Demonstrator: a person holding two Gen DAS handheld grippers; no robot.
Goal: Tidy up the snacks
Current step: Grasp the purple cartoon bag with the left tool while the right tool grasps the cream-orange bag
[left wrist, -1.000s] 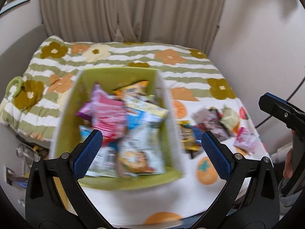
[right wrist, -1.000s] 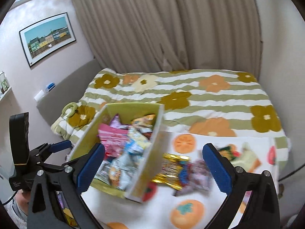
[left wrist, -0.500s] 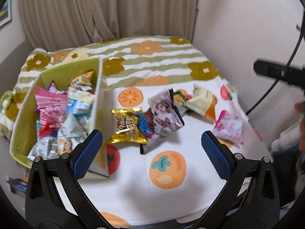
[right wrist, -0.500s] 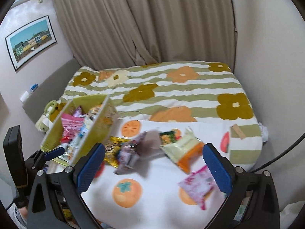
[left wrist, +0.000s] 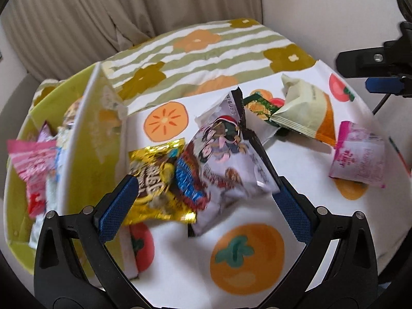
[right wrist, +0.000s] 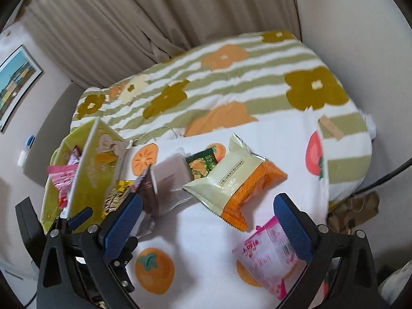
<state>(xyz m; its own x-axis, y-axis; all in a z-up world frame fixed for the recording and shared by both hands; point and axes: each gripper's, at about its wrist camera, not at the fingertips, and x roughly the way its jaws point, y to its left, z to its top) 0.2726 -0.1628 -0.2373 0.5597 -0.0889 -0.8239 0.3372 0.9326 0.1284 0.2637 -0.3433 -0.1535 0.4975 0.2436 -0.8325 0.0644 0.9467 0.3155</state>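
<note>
We've got both tongs spread wide and empty, left gripper (left wrist: 206,200) framing the gold packet (left wrist: 154,177) beside the green box (left wrist: 77,154), right gripper (right wrist: 207,221) nearing the pink pouch (right wrist: 267,257).

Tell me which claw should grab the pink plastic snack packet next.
Right. The right claw is open, with the pink plastic snack packet just under it; the left claw hovers over the gold foil bag instead.

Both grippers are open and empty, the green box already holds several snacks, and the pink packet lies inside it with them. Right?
Not quite. The pink packet lies outside the green box, on the white fruit-print cloth near the right gripper, as the right wrist view shows. The rest holds: both the left gripper and the right have open, empty jaws.
</note>
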